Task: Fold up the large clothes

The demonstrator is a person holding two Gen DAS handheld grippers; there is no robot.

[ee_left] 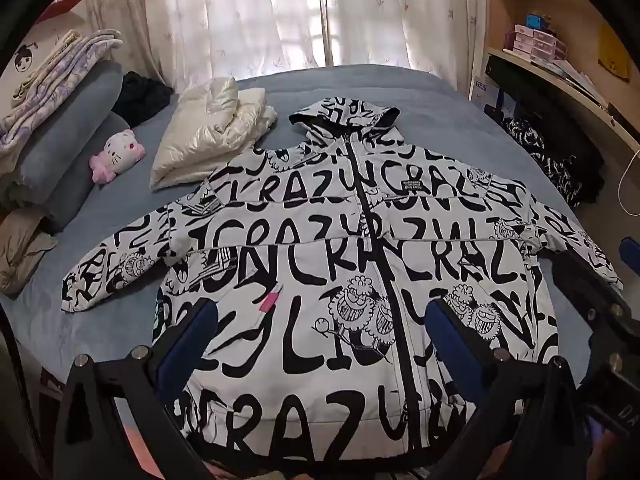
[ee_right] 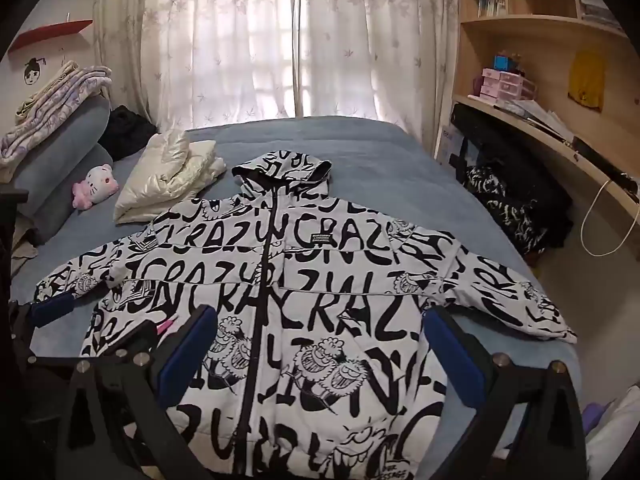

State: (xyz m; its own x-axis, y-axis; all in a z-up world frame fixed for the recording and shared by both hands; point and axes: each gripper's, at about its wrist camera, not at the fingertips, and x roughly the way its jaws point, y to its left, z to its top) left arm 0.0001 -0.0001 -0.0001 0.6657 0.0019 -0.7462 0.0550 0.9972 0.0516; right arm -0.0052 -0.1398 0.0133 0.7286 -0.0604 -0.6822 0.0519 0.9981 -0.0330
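A large white hooded jacket (ee_left: 320,240) with black "CRAZY" lettering lies flat, front up and zipped, on the blue bed (ee_left: 360,88), hood toward the window, both sleeves spread out. It also shows in the right wrist view (ee_right: 320,288). My left gripper (ee_left: 320,320) is open and empty, hovering above the jacket's lower front. My right gripper (ee_right: 320,328) is open and empty above the jacket's lower right half. The right gripper shows at the right edge of the left wrist view (ee_left: 600,300); the left gripper shows at the left edge of the right wrist view (ee_right: 40,312).
A folded cream puffer jacket (ee_left: 208,132) lies left of the hood. A pink plush cat (ee_left: 118,154), grey pillows (ee_left: 72,136), folded blankets (ee_left: 52,80) and dark clothing (ee_left: 140,96) sit at the bed's left. A black-and-white garment (ee_right: 516,212) lies beside the desk shelves (ee_right: 540,120) on the right.
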